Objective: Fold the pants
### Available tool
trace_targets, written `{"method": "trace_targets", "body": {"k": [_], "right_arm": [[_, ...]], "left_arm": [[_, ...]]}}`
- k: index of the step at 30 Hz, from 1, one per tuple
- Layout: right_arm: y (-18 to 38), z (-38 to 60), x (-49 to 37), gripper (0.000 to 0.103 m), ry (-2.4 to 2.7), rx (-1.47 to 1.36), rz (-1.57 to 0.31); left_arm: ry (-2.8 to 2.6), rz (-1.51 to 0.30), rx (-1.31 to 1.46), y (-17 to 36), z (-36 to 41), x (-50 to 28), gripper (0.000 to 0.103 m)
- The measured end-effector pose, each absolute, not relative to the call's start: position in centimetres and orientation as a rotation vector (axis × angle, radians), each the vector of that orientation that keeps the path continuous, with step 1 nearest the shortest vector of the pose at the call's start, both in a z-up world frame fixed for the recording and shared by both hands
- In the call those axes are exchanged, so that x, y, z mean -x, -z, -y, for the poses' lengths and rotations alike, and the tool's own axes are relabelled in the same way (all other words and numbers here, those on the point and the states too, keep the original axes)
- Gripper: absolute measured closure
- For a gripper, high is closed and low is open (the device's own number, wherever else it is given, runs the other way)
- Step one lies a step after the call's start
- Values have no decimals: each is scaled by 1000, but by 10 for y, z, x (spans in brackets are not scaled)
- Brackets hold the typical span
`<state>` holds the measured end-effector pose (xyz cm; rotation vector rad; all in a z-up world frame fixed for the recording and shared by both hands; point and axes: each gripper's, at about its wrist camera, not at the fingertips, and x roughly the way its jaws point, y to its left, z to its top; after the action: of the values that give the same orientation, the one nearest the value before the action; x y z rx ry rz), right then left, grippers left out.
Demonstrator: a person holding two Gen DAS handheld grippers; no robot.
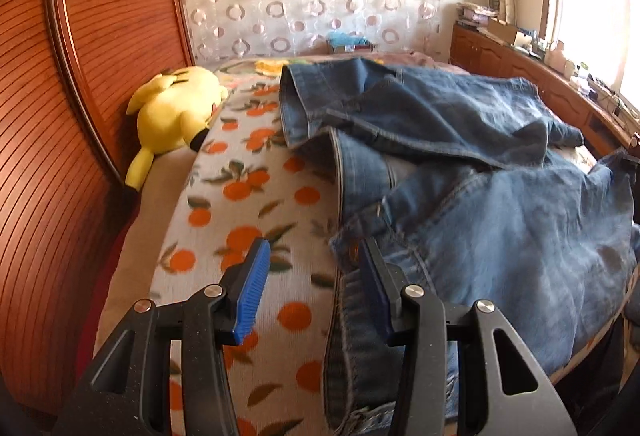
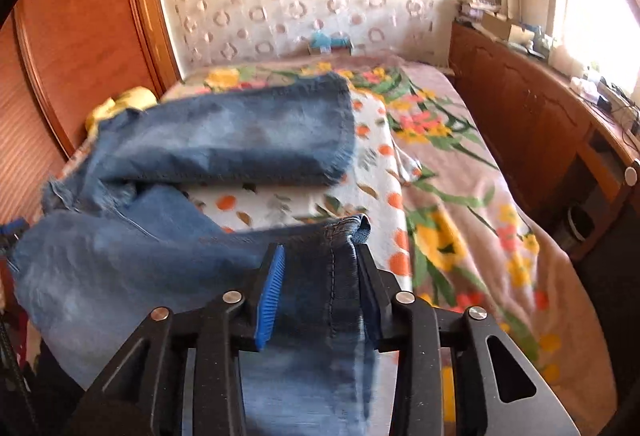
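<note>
Both grippers stand parted around the jeans, contact unclear, blurred.

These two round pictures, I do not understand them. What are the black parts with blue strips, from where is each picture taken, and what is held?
A person holds one hand-held tool in each hand; no robot arm exists. Each picture comes from a camera on one tool, looking along its two fingers. The jeans lie crumpled on a bed with an orange-print cover; a yellow plush toy lies beside the wardrobe. The left tool is open beside the waistband. The right tool has denim between its fingers, apparently gripped and lifted.
</note>
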<state>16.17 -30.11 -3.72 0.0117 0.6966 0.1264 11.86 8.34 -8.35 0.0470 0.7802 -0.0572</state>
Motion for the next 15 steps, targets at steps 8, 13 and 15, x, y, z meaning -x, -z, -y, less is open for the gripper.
{"method": "trace_targets", "body": {"k": [8, 13, 15], "right_arm": [[28, 282, -148, 60, -127, -14, -617], [18, 281, -137, 55, -2, 36, -562], [14, 286, -133, 52, 10, 28, -561]], "left_arm": [[77, -864, -102, 104, -73, -113, 56], [85, -865, -73, 108, -79, -106, 56], [87, -866, -80, 108, -79, -104, 56]]}}
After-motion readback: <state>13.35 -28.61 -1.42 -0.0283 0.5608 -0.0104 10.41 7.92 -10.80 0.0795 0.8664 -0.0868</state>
